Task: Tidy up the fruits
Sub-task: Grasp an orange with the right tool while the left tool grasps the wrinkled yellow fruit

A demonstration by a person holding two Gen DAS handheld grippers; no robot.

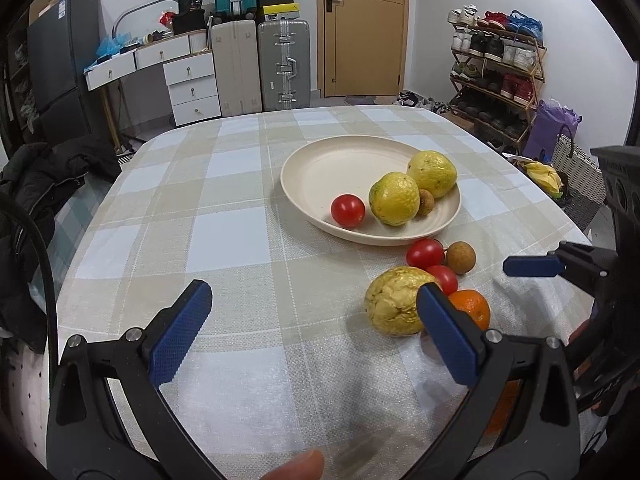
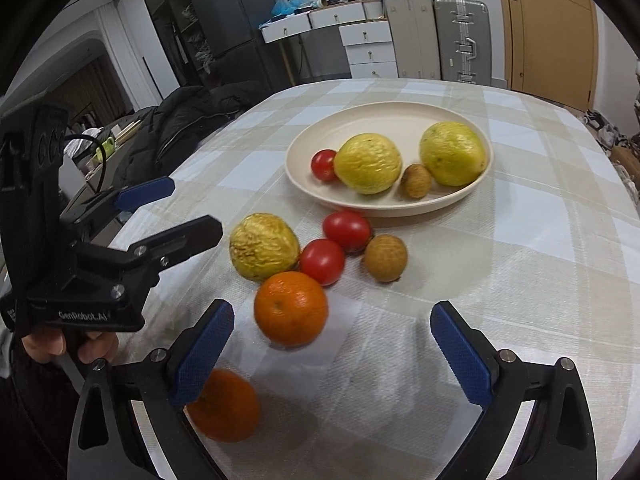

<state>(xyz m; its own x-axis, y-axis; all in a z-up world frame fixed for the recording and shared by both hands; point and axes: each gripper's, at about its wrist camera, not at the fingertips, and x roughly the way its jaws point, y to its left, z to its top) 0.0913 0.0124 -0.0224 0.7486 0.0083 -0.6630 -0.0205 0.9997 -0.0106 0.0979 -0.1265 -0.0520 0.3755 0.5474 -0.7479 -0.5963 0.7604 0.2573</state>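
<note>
Here, right tool (image 2: 332,354) apart, orange (image 2: 291,309) just ahead between its pads, untouched.

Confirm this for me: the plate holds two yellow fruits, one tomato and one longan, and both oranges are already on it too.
Wrong about the oranges. In the right wrist view one orange and the other orange lie on the tablecloth, off the plate. The rest holds.

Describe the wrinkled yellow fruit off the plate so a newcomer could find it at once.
Start at the cream plate on the checked tablecloth. In the cluster just in front of it, the wrinkled yellow fruit sits leftmost, beside a tomato. It alone is shrivelled and brown-blotched.
</note>
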